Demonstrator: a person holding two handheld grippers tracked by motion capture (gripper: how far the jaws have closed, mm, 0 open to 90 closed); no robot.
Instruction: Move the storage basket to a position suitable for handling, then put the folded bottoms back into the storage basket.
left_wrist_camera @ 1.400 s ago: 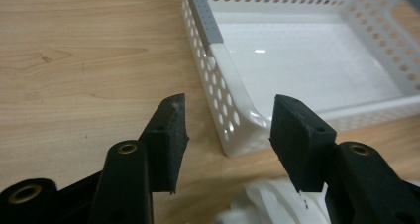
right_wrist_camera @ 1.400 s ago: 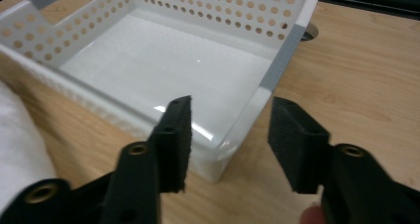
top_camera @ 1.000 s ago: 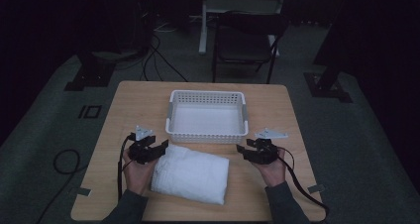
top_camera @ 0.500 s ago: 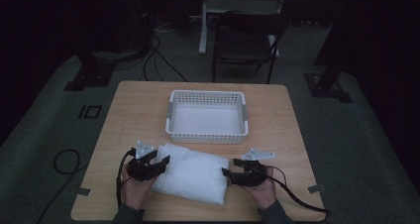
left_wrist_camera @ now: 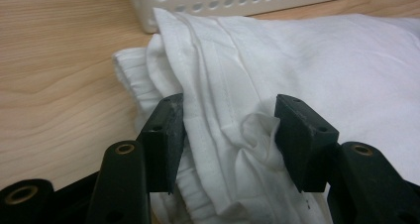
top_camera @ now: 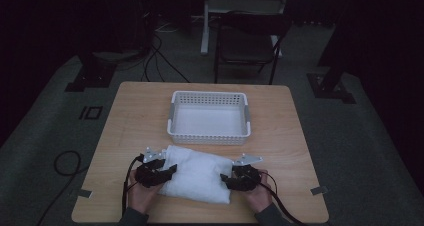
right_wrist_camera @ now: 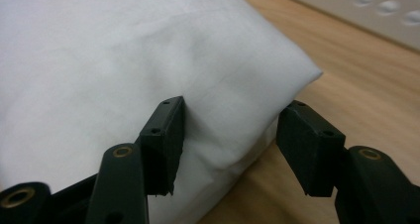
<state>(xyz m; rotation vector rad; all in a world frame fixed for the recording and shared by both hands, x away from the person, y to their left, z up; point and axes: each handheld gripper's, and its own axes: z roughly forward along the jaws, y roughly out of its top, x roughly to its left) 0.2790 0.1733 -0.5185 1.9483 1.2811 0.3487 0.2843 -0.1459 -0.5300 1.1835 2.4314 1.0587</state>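
Note:
A folded white cloth (top_camera: 197, 175) lies on the wooden table (top_camera: 130, 116), just in front of a white perforated basket (top_camera: 210, 136). My left gripper (top_camera: 172, 170) is at the cloth's left end. In the left gripper view its jaws (left_wrist_camera: 228, 135) pinch the bunched folds of the cloth (left_wrist_camera: 307, 60). At the right end, my right gripper (top_camera: 225, 180) straddles a corner. In the right gripper view its jaws (right_wrist_camera: 230, 140) have just been closing, with the cloth (right_wrist_camera: 99, 60) between them. One pad dents the cloth and the other stands just off its edge.
The basket is empty, and its wall shows close behind the cloth in the left gripper view (left_wrist_camera: 237, 1) and the right gripper view (right_wrist_camera: 366, 16). A dark chair (top_camera: 250, 41) stands beyond the table's far edge. Cables (top_camera: 65, 161) trail on the floor at left.
Both hands have come down and toward the near edge, from the cloth's far corners onto its two ends. The cloth and basket have stayed in place.

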